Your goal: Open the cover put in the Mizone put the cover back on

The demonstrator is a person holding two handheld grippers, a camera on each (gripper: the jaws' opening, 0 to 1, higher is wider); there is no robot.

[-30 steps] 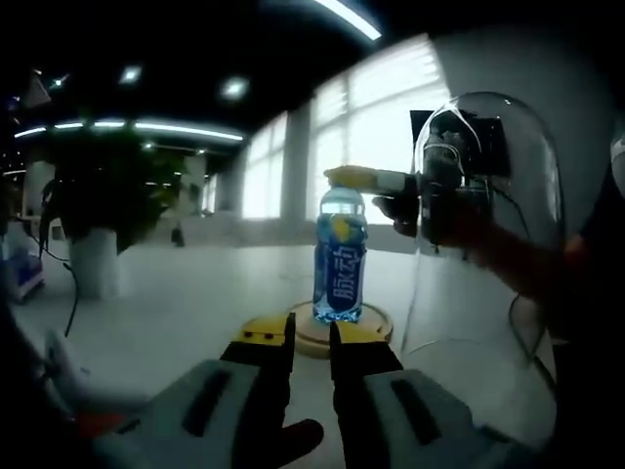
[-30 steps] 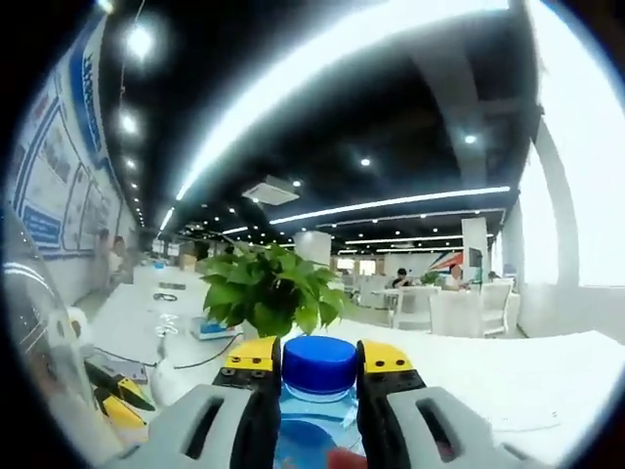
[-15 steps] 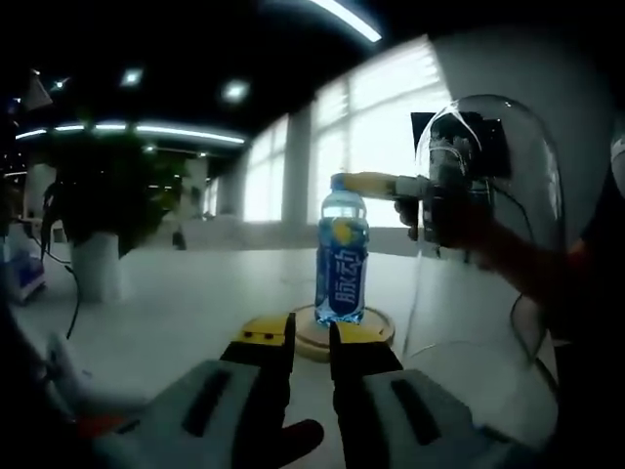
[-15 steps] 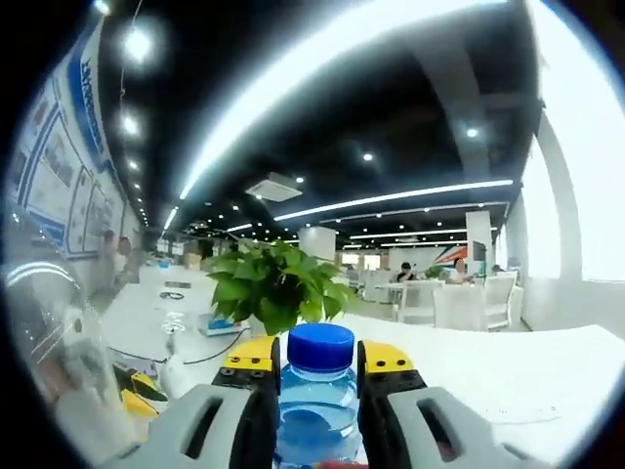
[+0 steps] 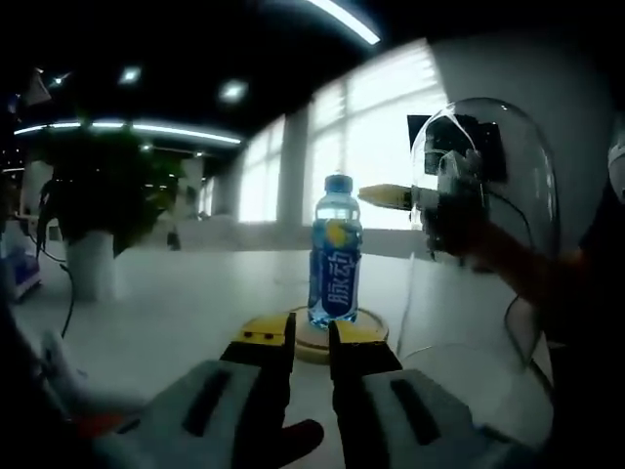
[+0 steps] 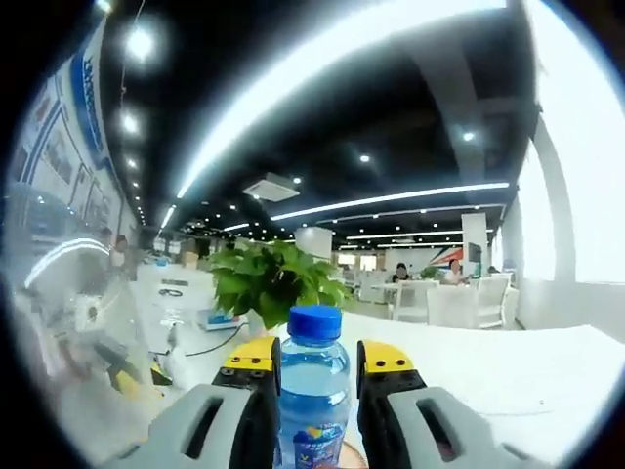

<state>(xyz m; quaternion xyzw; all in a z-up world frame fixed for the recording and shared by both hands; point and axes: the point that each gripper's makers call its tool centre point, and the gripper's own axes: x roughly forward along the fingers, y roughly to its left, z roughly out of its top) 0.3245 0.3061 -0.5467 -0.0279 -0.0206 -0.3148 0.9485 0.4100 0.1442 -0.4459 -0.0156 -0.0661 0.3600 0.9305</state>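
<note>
A blue Mizone bottle [image 5: 334, 259] with a blue cap stands upright on a round wooden base [image 5: 311, 342]. The clear dome cover [image 5: 488, 244] stands on the white table just right of the base. My left gripper [image 5: 312, 332] hovers low in front of the base, its jaws close together with nothing between them. My right gripper [image 5: 386, 195] comes in from the right at cap height, its tips apart from the bottle. In the right gripper view my right gripper [image 6: 317, 357] is open, and the bottle [image 6: 312, 391] stands just beyond its jaws. The dome [image 6: 59, 322] shows at the left.
A potted green plant [image 5: 98, 195] stands far left on the table; the same plant [image 6: 269, 283] rises behind the bottle. A person's arm [image 5: 527, 274] shows through the dome. Cables and small tools [image 6: 127, 371] lie on the table beyond the dome.
My right gripper has let go of the bottle's cap and drawn back to the right. The bottle now stands free on the base. The left gripper has stayed put.
</note>
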